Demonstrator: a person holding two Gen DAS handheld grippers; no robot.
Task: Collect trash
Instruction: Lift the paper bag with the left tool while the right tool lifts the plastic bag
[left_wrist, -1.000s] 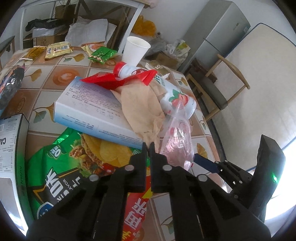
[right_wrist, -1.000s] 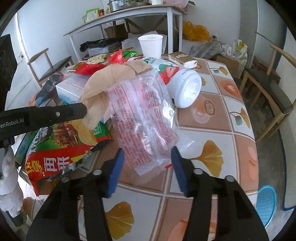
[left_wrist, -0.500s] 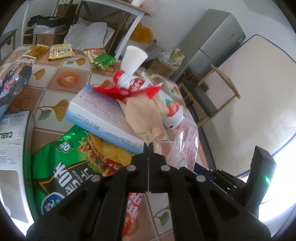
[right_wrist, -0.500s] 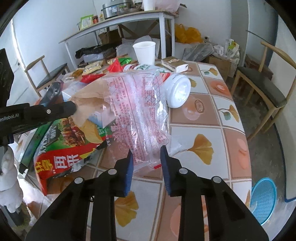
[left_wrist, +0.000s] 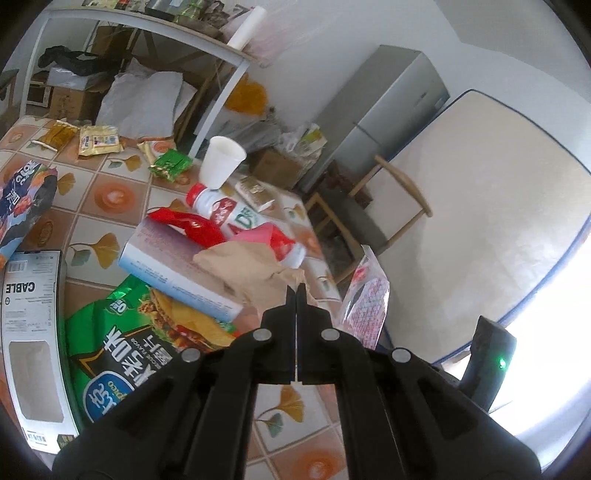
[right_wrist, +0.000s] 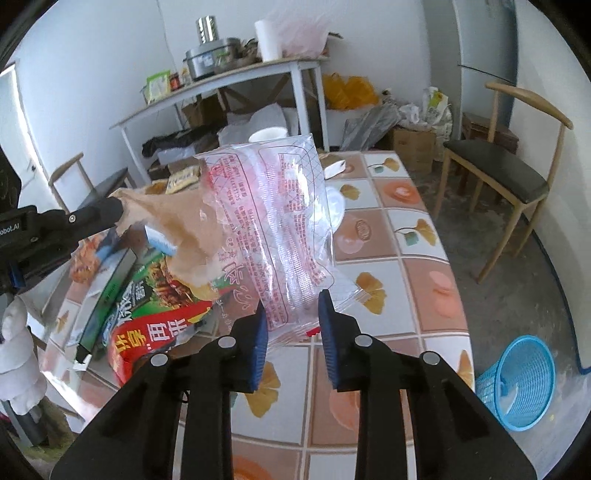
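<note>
Clutter covered the tiled table (right_wrist: 413, 236). My left gripper (left_wrist: 296, 291), fingers pressed together, pinched the crumpled brown paper bag (left_wrist: 251, 269); my right gripper (right_wrist: 290, 317) clamped the clear red-printed plastic wrapper (right_wrist: 273, 221), which hung above the tabletop. Both pieces were lifted, I judged; next came carrying them to the blue plastic basket (right_wrist: 517, 380) on the floor.

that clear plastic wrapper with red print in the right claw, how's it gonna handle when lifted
Probably floppy: the clear wrapper looks creased. Likely very light, being thin and see-through. It may slip, since the right claw grips only its lower edge.
</note>
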